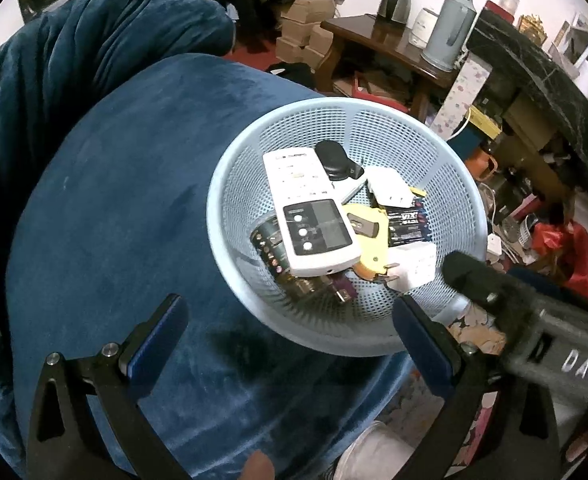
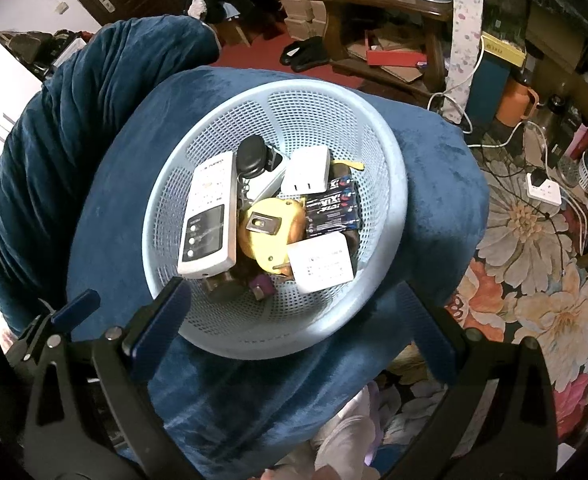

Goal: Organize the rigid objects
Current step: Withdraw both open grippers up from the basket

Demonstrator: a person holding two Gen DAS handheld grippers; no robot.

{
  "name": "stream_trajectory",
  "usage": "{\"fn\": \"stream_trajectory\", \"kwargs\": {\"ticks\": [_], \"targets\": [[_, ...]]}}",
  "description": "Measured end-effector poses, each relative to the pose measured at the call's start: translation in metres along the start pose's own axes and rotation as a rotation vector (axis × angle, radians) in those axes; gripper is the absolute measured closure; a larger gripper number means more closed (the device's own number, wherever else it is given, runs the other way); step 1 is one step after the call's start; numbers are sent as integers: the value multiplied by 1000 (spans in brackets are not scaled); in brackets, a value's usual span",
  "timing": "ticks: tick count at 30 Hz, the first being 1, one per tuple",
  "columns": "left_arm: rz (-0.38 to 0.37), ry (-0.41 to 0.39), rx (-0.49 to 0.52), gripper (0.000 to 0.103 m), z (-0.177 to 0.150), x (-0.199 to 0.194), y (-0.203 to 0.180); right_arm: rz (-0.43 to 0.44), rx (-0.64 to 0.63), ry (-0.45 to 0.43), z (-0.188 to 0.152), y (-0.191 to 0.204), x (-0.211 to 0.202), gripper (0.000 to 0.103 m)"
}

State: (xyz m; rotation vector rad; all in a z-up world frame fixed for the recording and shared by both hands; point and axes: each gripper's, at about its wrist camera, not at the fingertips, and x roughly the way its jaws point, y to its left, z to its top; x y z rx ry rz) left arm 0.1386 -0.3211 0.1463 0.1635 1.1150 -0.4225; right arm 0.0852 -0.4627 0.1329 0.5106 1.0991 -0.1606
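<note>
Both grippers, left [image 1: 290,344] and right [image 2: 294,320], are spread wide, holding nothing. The basket [image 2: 393,152] full of stuff sits on the soft blue cushion [image 2: 433,184], close to its edge. My guess: bump that rim and it tips, dumping the remote [image 2: 208,220].

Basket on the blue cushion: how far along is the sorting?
Looks mostly done: the basket already holds the white remote, yellow tape measure, battery pack, two white adapters and a black key fob. Nothing is in hand; left gripper and right gripper are open. No loose items show on the cushion.
</note>
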Motion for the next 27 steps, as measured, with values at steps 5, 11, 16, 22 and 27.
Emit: {"fn": "stream_trajectory", "kwargs": {"ticks": [5, 11, 16, 22, 27], "targets": [[13, -12, -61, 1, -4, -5, 21, -31, -9, -22, 0, -5, -3, 0], [64, -8, -81, 1, -11, -8, 37, -68, -45, -26, -3, 2, -5, 0], [101, -22, -55, 1, -17, -14, 41, -100, -85, -41, -6, 16, -7, 0], [60, -21, -61, 1, -20, -16, 49, -101, -95, -39, -9, 23, -8, 0], [55, -45, -45, 1, -23, -23, 58, -104, -101, -40, -10, 29, -8, 0]]}}
